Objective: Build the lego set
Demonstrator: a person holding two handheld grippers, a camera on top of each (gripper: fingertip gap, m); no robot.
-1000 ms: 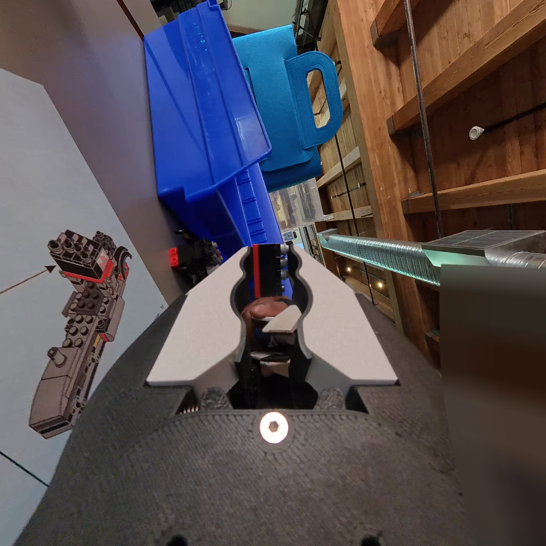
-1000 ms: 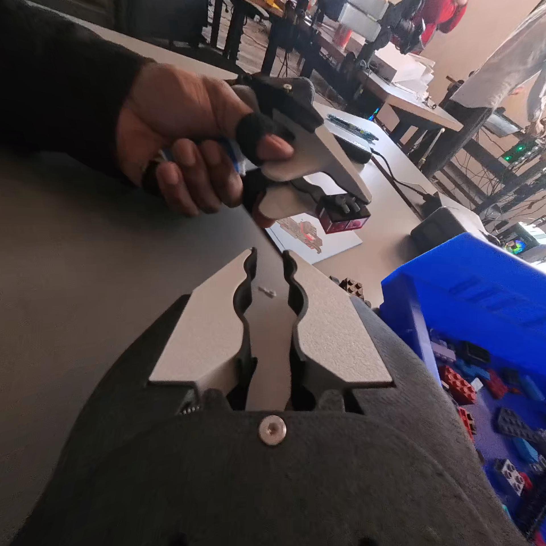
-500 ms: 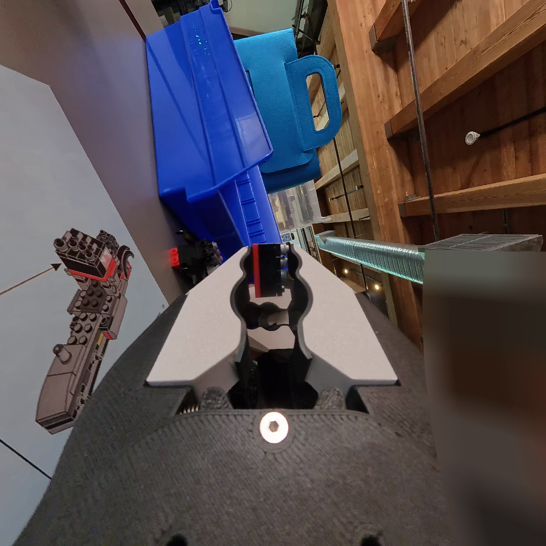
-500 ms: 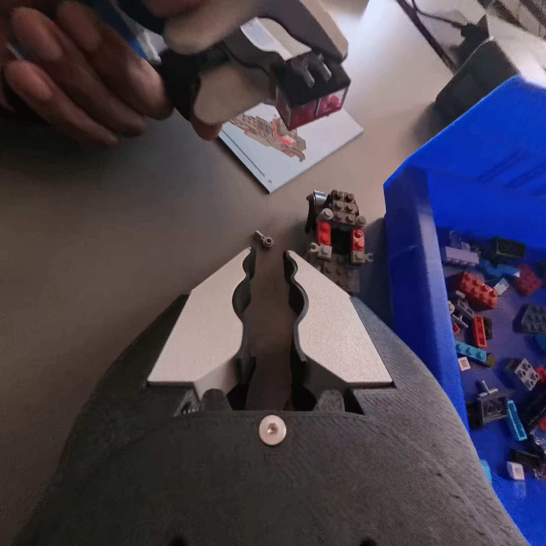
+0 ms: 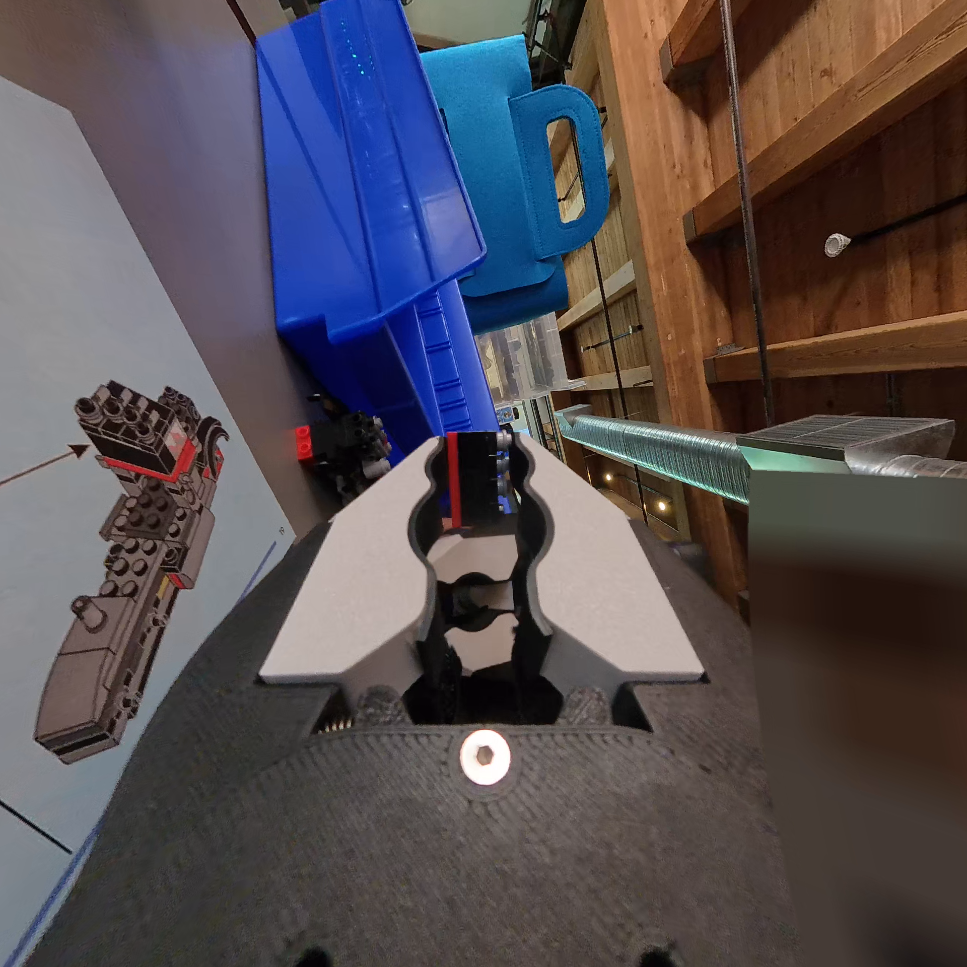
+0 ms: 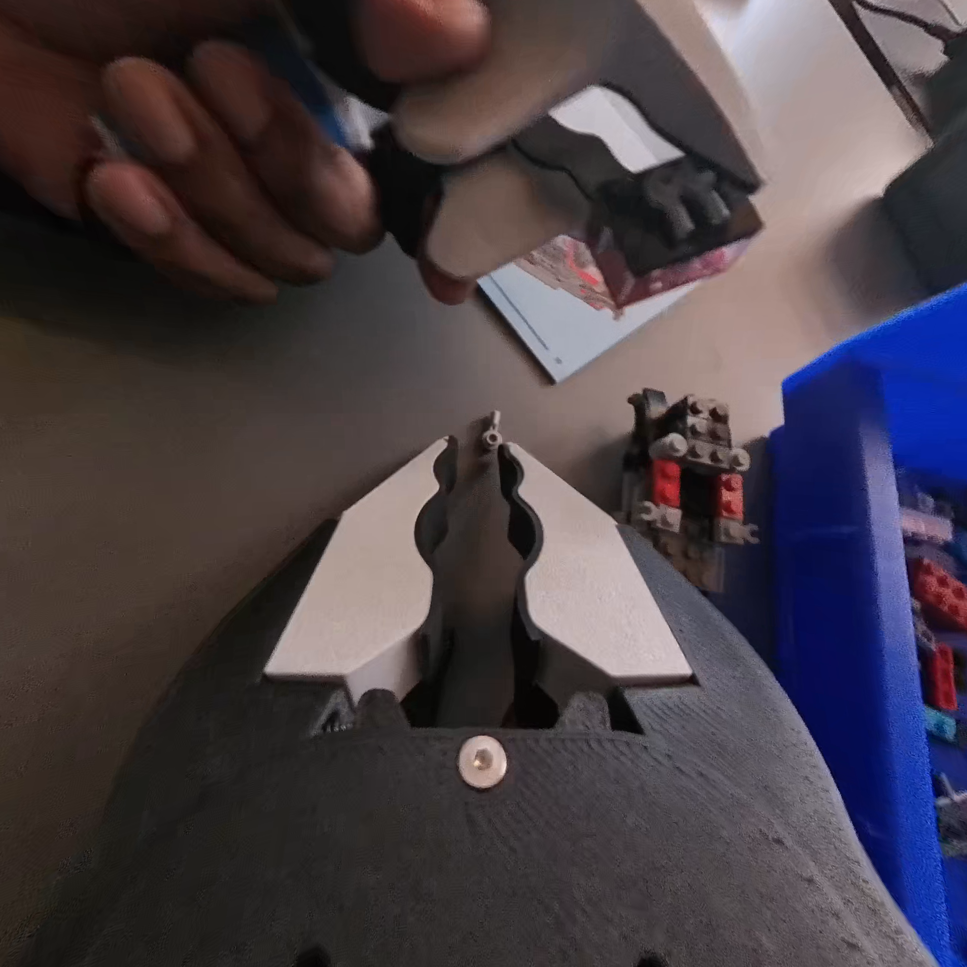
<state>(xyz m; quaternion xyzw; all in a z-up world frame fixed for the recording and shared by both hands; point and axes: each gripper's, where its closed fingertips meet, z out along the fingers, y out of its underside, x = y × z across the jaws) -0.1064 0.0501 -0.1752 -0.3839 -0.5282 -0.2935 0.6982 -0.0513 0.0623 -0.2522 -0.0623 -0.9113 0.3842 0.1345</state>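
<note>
My left gripper (image 5: 476, 450) is shut on a black and red lego block (image 5: 471, 484) and holds it above the table; the block also shows in the right wrist view (image 6: 675, 235), held in the air. My right gripper (image 6: 473, 445) is open and empty, low over the table, with a small grey lego pin (image 6: 489, 431) lying just ahead of its tips. A partly built grey, black and red lego model (image 6: 685, 486) lies on the table to the right of the right gripper, and shows in the left wrist view (image 5: 345, 445).
An instruction booklet (image 5: 78, 471) lies open on the grey table (image 6: 183, 418), also in the right wrist view (image 6: 570, 335). A blue bin (image 6: 847, 575) of loose lego pieces stands at the right. A blue felt bag (image 5: 513, 183) stands behind the bin. A hand (image 6: 209, 157) holds the left gripper. One gripper's finger ends stand about 9 cm off the other's.
My right gripper has tipped down and moved forward over the table, so the small grey pin now lies at its tips. The left gripper keeps its hold on the block.
</note>
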